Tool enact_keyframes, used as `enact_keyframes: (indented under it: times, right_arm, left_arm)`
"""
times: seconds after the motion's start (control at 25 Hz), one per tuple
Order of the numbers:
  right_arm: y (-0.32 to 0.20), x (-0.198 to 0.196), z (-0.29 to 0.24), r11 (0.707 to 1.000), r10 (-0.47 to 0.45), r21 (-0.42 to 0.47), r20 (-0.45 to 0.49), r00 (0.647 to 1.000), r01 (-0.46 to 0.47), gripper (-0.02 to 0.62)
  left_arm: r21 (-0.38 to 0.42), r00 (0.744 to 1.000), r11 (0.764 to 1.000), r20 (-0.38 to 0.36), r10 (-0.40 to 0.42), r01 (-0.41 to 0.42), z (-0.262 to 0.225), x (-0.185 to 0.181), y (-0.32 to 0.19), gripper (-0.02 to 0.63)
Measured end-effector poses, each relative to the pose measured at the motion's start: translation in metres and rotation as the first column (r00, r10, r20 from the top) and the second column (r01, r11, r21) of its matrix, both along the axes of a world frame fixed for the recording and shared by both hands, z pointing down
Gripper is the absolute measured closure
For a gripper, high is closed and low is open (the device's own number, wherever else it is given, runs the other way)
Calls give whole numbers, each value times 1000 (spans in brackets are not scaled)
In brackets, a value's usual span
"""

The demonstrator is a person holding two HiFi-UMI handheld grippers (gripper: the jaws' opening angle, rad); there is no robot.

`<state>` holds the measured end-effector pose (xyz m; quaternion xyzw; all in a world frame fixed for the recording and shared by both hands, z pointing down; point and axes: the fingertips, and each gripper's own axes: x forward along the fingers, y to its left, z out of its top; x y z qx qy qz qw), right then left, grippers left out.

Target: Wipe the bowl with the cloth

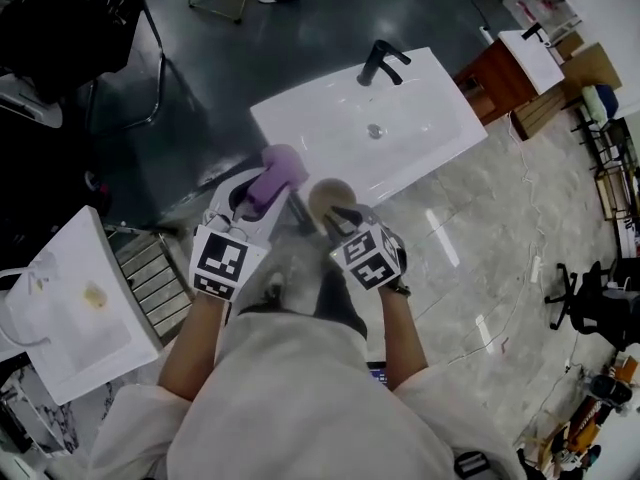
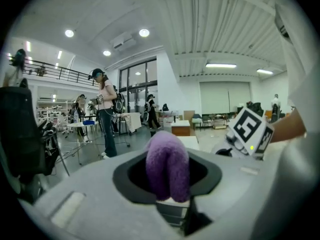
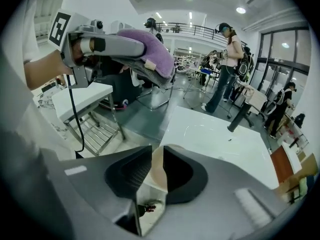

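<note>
The left gripper [image 1: 262,193], left of centre in the head view, has its fingers [image 2: 129,176] pressed onto a soft purple cloth [image 1: 283,164] that bulges out above them in a rounded fold. Just right of it, the right gripper [image 1: 338,213] pinches the thin rim of a pale beige round bowl [image 1: 325,196] between its fingers [image 3: 125,174]. Bowl and cloth sit close together but apart, both held in the air at the near edge of the white bench with a moulded sink [image 1: 320,118] and a black tap [image 1: 380,63]. Wiping has not yet begun.

The weak point, as I judge it, is the bowl. Only a narrow strip of its wall lies between the right fingers, and the bowl hangs over the grey floor [image 1: 300,243] rather than the bench. If the cloth is pushed hard against the inside, the force could lever the bowl round that thin hold, twisting it or pulling it out, and it would fall past the bench edge.

The cloth is a lesser worry. It is gripped as a bunched fold, so a dragging stroke could tug it loose or leave bare fingers scraping the bowl.

The two grippers are also crowded together. A careless approach could knock one marker cube or finger against the other before the cloth meets the bowl. Bringing the bowl over the bench would soften any drop.
</note>
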<state>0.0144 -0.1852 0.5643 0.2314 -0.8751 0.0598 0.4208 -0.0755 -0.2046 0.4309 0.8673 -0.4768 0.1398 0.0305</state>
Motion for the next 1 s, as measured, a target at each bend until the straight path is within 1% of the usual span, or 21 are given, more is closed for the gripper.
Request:
enact_keyframes:
  times: [0.12,0.2,0.32,0.44,0.56,0.68,0.84,1.0]
  right_arm:
    - [-3,-6,14,999,-28,-45,-12,1000,27,506]
    - [-3,-8,24,997,-44,-67,-26,999,42,484]
    - [-3,-10,41,994,-60,-95,-44,997,55,420]
    - [-3,-9,58,993,-78,-99,-82,994,70,359]
    - [-2,-7,77,990,-91,-120,-133,987,75,354]
    - [-4,-5,94,986,-93,-150,-175,980,67,364]
    - [-10,-6,105,985,-122,-146,-220,968,91,382]
    - [-15,-9,119,982,-174,-124,-298,939,142,387]
  left_arm:
    - [-25,1000,1000,1,-17,17,11,-5,-2,488]
    - [-40,1000,999,3,-27,27,17,-7,-3,488]
    - [-60,999,997,1,-44,44,28,-11,-3,488]
    - [-83,998,995,2,-56,56,38,-14,0,488]
    - [-106,998,992,7,-68,68,48,-20,5,488]
    - [-124,997,989,11,-77,78,56,-25,8,488]
    - [-144,996,985,19,-91,92,63,-28,11,488]
    - [-158,994,982,25,-102,105,71,-34,15,488]
